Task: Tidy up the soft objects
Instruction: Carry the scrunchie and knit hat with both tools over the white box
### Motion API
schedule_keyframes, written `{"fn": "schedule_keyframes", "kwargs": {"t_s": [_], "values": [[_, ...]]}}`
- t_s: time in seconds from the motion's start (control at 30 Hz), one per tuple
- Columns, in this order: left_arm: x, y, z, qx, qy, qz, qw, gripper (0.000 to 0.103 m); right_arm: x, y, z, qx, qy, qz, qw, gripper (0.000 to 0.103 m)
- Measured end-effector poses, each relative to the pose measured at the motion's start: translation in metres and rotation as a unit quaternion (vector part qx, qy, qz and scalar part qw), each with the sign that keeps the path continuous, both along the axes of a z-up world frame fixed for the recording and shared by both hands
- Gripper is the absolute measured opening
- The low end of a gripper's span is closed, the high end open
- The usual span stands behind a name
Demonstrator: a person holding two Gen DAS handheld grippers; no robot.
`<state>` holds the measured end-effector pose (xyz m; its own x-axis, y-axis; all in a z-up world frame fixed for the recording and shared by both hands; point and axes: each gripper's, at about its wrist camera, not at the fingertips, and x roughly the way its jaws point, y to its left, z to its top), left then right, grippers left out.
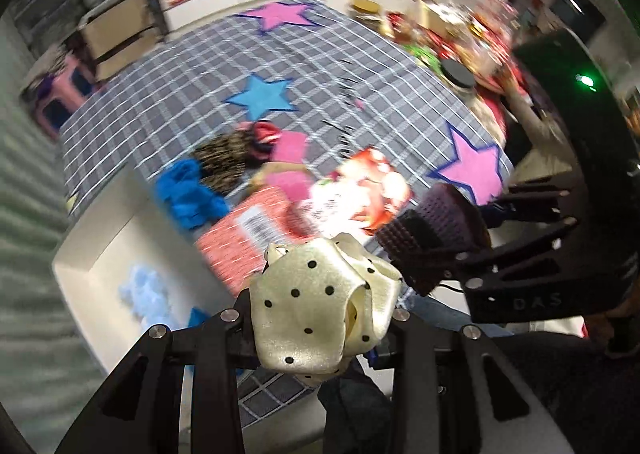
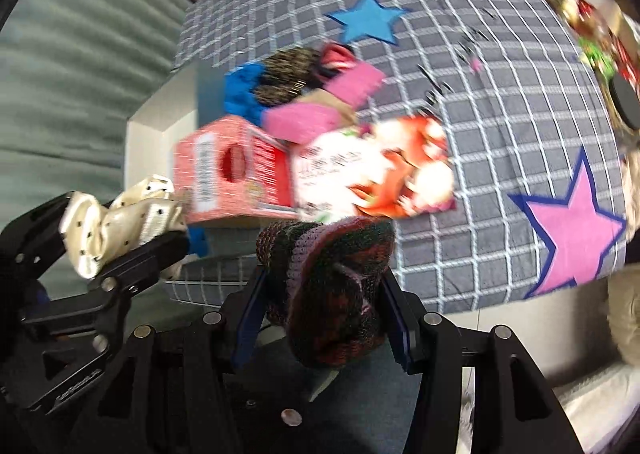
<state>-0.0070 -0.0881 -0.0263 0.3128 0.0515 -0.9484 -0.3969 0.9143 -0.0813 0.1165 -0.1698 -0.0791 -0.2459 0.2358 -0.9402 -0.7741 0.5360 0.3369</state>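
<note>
Grey checked cloth (image 1: 168, 94) (stars) covers table; left gripper (image 1: 320, 318) clamps cream scrunchie (image 1: 316, 302), right gripper (image 2: 324, 294) knit scrunchie (image 2: 332, 286).

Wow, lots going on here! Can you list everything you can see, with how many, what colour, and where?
Satin scrunchie: one, cream with black dots, held in left tongs.
Knit scrunchie: one, dark purple-red, held in right tongs.
Blue fluffy scrunchie: one, on the cloth's near left.
Brown speckled scrunchie: one, beside the blue one.
Pink pads: two, mid-cloth.
Red box: one, near edge.
White bin: one, left of the table, pale blue fluff inside.
Tablecloth: one, grey check with pink and blue stars.
Left tongs: black, shut.
Right tongs: black, shut.
</note>
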Motion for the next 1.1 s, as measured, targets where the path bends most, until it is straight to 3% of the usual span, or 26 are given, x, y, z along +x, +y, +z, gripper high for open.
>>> {"fn": "schedule_keyframes", "kwargs": {"t_s": [0.17,0.33,0.5,0.6,0.8,1.1], "values": [[-0.038,0.025,0.001,0.011,0.000,0.075,0.9971,0.038,-0.024,0.030,0.012,0.021,-0.005,0.041,0.999,0.055],[-0.078,0.050,0.002,0.019,-0.003,0.165,0.9861,0.038,-0.046,0.059,0.022,0.035,-0.012,0.093,0.995,0.055],[-0.121,0.079,-0.010,0.010,0.005,0.267,0.9635,0.038,-0.067,0.090,0.028,0.046,-0.015,0.141,0.989,0.055],[-0.140,0.088,-0.020,0.004,0.015,0.305,0.9521,0.038,-0.082,0.108,0.032,0.050,-0.020,0.168,0.984,0.055],[-0.160,0.091,-0.049,-0.025,0.032,0.339,0.9401,0.038,-0.108,0.134,0.028,0.047,-0.025,0.206,0.977,0.055],[-0.158,0.088,-0.087,-0.060,0.062,0.335,0.9384,0.038,-0.135,0.149,0.009,0.023,-0.020,0.237,0.971,0.055]]}}
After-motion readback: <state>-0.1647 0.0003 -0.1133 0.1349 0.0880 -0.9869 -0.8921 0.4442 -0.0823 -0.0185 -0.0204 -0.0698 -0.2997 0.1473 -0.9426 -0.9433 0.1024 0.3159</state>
